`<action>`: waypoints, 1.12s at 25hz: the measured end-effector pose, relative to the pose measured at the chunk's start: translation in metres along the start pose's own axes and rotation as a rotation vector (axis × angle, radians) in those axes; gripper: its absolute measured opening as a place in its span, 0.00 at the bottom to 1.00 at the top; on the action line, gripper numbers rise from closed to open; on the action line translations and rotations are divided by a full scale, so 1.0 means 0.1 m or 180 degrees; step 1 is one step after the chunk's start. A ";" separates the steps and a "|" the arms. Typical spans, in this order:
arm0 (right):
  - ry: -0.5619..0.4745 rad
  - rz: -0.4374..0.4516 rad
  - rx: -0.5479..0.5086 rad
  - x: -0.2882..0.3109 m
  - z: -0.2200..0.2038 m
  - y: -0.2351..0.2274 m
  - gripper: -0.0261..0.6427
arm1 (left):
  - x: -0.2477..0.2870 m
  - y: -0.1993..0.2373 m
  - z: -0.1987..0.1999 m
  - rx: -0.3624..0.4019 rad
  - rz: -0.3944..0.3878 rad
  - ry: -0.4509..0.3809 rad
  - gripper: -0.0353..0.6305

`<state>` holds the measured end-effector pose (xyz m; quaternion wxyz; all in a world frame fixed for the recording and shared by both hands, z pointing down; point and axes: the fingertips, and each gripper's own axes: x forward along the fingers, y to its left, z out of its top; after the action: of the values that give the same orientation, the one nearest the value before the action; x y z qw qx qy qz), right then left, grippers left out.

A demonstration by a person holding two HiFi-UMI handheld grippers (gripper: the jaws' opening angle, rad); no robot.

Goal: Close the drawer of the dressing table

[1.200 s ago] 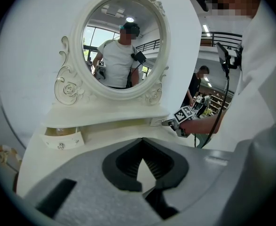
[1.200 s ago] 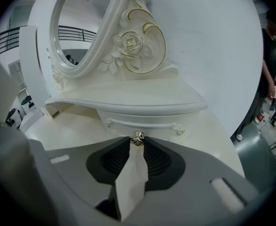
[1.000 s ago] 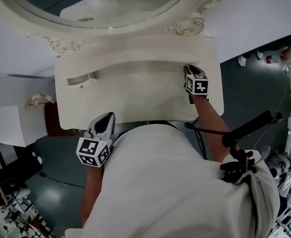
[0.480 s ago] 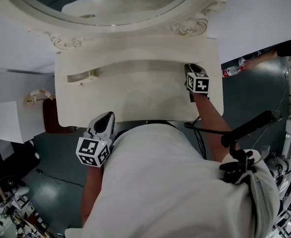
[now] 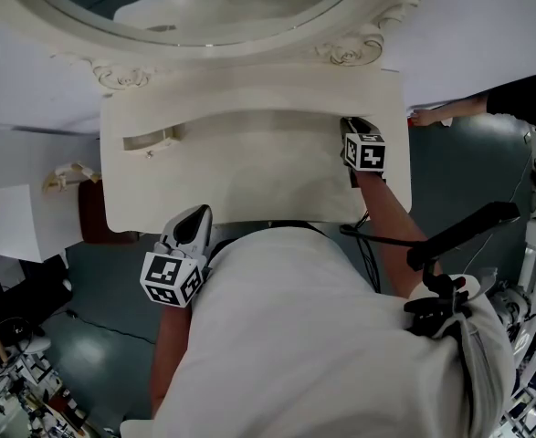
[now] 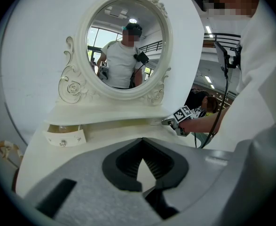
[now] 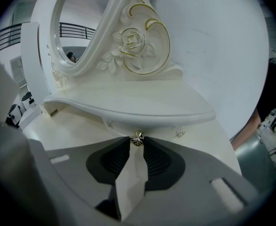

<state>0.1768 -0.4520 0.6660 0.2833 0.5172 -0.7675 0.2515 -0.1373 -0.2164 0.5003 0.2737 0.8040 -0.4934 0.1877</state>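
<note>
Fingers (image 7: 110,163) of right gripper (image 7: 137,143): clamped on the small round gold metal knob (image 7: 137,139), one tip on each side, nothing else in the gap.
Knob sits mid-front on the cream-white wooden right-hand drawer (image 7: 161,130), tucked under the curved white shelf (image 7: 128,105) of the dressing table. Cannot tell how far this drawer stands out.
Left gripper (image 6: 142,147): jaw tips together, empty, held back at the table's near edge, well apart from everything.
Also noted: the matching cream left-hand drawer (image 6: 65,136) stands pulled out from under the shelf.
Oval mirror in carved white frame (image 6: 126,41) behind.
Step in hand, my reading: push the right drawer home. Drive straight along the drawer's travel, level, no twist on the knob. Stop when the front seats, then release.
</note>
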 end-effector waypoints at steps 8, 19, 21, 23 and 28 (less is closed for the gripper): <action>0.0013 -0.0013 0.0001 0.01 -0.01 -0.02 0.18 | 0.00 -0.01 -0.01 -0.0009 0.0000 0.0002 0.06; 0.0024 -0.0026 0.0020 0.06 0.01 -0.02 0.18 | -0.02 0.04 0.00 -0.0013 -0.0016 -0.0004 0.06; 0.0028 -0.0031 0.0034 0.07 0.01 -0.03 0.19 | -0.02 0.04 0.00 -0.0014 -0.0031 -0.0003 0.06; 0.0037 -0.0045 0.0053 0.08 0.01 -0.06 0.19 | -0.02 0.02 0.00 -0.0015 -0.0045 0.0007 0.06; 0.0033 -0.0112 0.0084 0.03 -0.03 -0.14 0.25 | -0.03 0.00 -0.05 -0.0009 -0.0077 0.0018 0.06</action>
<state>0.1892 -0.4570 0.6715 0.2848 0.5331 -0.7533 0.2593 -0.1385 -0.2111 0.5022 0.2785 0.8090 -0.4831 0.1859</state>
